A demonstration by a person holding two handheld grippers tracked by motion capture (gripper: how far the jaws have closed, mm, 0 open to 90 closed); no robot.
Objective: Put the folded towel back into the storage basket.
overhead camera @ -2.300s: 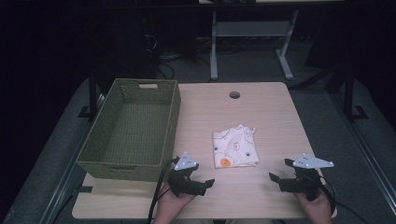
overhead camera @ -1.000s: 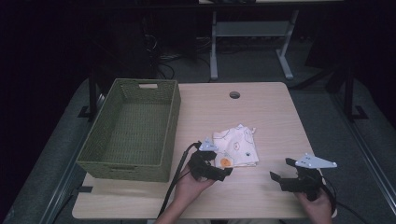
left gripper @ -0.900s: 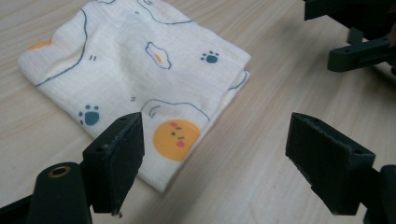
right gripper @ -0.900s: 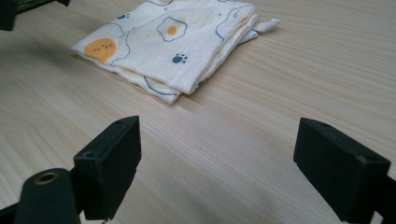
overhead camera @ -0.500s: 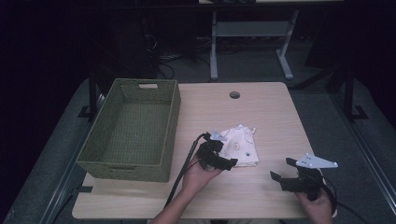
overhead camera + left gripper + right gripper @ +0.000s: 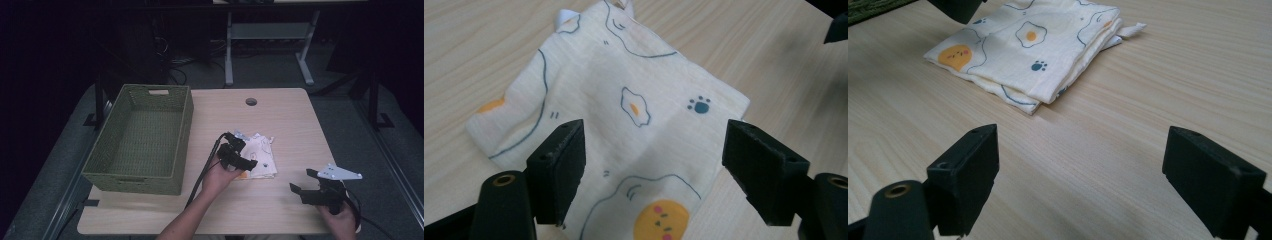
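Note:
A folded cream cloth (image 6: 260, 157) printed with fried eggs and paw marks lies flat near the middle of the wooden table (image 6: 280, 115). My left gripper (image 6: 245, 161) hovers over the cloth's near-left part; in the left gripper view the cloth (image 6: 624, 115) spreads beneath the gripper (image 6: 654, 172). Its jaws have just been closing a little but still stand wide and press on nothing. My right gripper (image 6: 304, 181) rests open at the table's near right, apart from the cloth (image 6: 1033, 45), with bare wood between its fingers (image 6: 1082, 175).
A green woven basket (image 6: 142, 142) stands on the table's left side, beside the cloth. A round cable hole (image 6: 251, 101) sits near the far edge. Beyond the table are a dark floor and a metal desk frame (image 6: 265, 45).
My left gripper has moved from the table's near edge forward and right until it is over the cloth. The right gripper has stayed where it was.

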